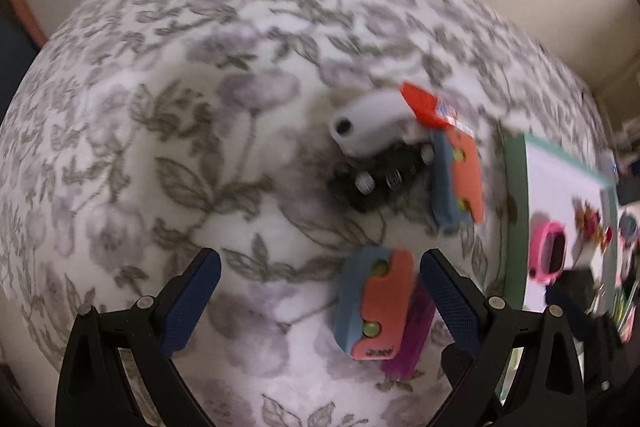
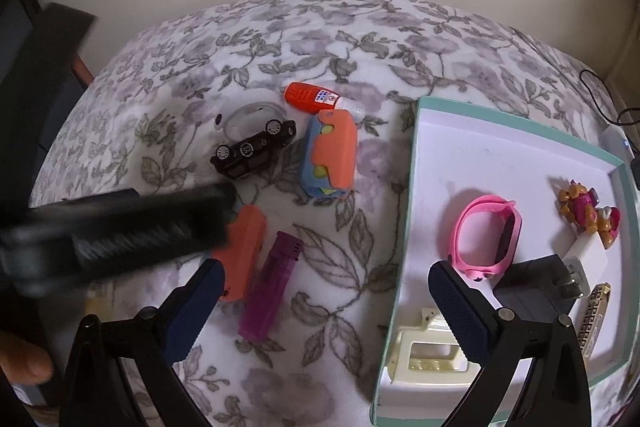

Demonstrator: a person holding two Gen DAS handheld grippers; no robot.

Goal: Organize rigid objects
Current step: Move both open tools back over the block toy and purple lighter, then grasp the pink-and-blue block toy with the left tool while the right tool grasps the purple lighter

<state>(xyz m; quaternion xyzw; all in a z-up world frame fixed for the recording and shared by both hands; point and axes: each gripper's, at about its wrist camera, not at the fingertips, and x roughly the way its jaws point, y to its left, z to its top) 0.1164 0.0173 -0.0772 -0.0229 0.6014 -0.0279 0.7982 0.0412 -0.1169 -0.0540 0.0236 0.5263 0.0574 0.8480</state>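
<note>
Floral cloth [image 2: 320, 39]; both grippers [image 1: 320, 291] [image 2: 326, 301] gape wide, holding nothing

Right gripper [image 2: 324, 307] spread wide over floral cloth [image 2: 340, 39]; purple lighter [image 2: 272, 285] between its fingers, pink watch [image 2: 488, 233] lying in the tray [image 2: 416, 131] (toy figure [image 2: 588, 213] well apart).

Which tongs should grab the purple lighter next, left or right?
Probably the left. The left tongs are open and low over the cloth, with the lighter just by their right finger. The right tongs are open too but sit higher, partly over the tray.
</note>
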